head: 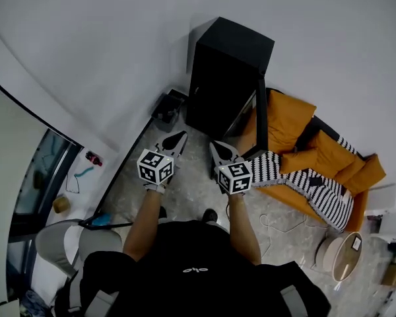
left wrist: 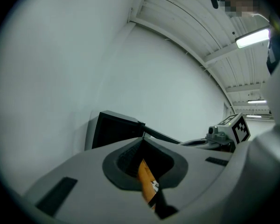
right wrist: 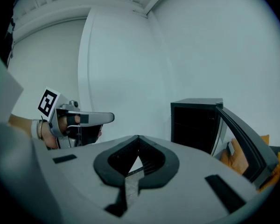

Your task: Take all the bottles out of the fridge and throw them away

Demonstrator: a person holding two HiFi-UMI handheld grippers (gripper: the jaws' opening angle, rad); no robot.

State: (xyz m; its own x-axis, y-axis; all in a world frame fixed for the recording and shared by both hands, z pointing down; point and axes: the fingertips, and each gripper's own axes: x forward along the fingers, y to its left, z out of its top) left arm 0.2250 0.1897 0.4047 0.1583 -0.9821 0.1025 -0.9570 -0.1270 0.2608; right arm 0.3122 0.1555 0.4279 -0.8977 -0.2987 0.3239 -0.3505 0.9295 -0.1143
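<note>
left claw [head: 177, 137] and right claw [head: 218, 146], both closed and empty, face the open fridge [head: 228, 78].

An orange fabric sofa [head: 297, 127] stands at the right, with a black-and-white striped blanket [head: 310, 183] draped over its near side. Nearer right, a round pale wooden side table [head: 346, 256] stands by a loose white cable [head: 270, 223] on the speckled grey floor [head: 185, 193]. A rounded grey chair [head: 63, 243] sits near left.
</note>
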